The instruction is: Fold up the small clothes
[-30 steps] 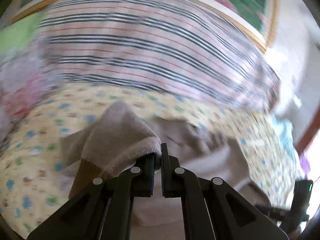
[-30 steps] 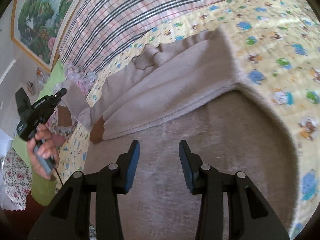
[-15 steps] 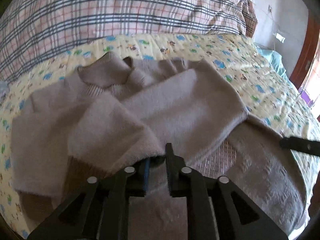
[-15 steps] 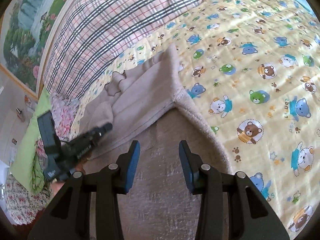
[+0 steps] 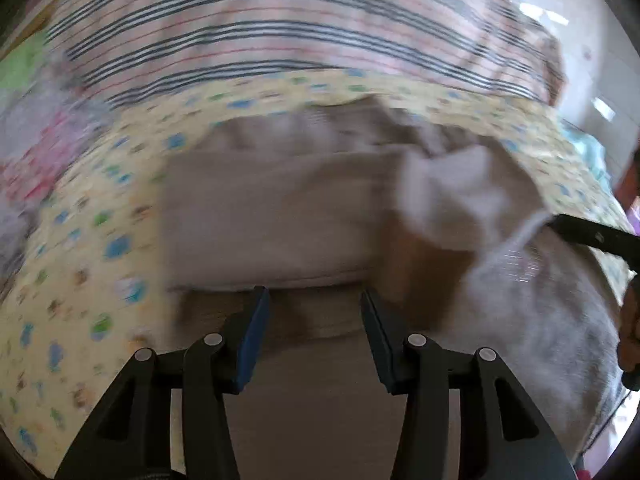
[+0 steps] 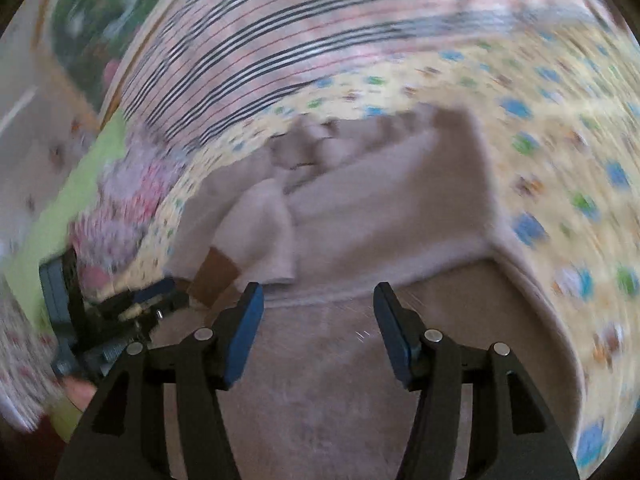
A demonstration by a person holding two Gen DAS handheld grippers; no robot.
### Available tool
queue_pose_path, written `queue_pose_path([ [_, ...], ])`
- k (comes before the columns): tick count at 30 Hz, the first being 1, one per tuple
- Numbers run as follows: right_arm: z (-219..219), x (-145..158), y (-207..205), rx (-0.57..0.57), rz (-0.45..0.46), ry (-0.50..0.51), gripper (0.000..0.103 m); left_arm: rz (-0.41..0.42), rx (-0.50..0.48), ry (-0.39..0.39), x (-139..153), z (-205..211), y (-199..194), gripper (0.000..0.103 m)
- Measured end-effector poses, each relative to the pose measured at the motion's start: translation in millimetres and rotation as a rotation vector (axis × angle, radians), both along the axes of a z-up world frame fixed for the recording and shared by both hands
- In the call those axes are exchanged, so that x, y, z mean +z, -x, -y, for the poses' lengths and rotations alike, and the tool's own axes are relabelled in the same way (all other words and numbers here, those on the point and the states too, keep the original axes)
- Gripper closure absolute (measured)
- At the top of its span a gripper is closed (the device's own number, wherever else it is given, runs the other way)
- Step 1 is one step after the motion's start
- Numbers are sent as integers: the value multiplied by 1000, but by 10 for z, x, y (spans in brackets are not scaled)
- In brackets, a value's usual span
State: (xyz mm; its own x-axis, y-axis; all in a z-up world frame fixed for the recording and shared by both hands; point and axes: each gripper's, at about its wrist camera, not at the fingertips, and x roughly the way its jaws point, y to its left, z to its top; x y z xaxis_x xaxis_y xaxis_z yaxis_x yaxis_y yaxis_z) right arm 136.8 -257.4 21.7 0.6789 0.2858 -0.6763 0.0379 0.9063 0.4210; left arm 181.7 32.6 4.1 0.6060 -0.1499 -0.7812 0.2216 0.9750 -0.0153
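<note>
We are looking at a bedroom in a home. The work surface is a bed covered by a yellow cotton bedsheet printed with small cartoon bears (image 6: pixel 560 184). At its far side lies a big plaid pillow with dark and pink stripes (image 5: pixel 280 36). To the far left in the right wrist view hangs a framed green landscape painting (image 6: pixel 92 24), blurred. A heap of pink floral fabric (image 6: pixel 128 208) sits at the bed's left edge, beside a bright green cloth (image 6: pixel 52 216).
</note>
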Motion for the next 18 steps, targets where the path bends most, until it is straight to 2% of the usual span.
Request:
queue_pose_path([
  [2,-212,19,-99,67,18,99,45,-8,62,-8,-42,-245,-50,55],
  [6,-692,6,-225,251,84,373,45,-28,149,-38,-165,-643,-119,55],
  [9,-954,-83,-236,360,134,548,45,-36,165,-52,-239,-766,-190,55],
  [12,-1205,-241,-281,471,145,712,45,-44,177,-62,-313,-781,-317,55],
  [16,-1455,-365,-270,561,213,849,45,-47,208,-68,-386,-749,-405,55],
  [18,-1509,-391,-316,571,232,865,45,-45,234,-60,-395,-759,-447,54],
])
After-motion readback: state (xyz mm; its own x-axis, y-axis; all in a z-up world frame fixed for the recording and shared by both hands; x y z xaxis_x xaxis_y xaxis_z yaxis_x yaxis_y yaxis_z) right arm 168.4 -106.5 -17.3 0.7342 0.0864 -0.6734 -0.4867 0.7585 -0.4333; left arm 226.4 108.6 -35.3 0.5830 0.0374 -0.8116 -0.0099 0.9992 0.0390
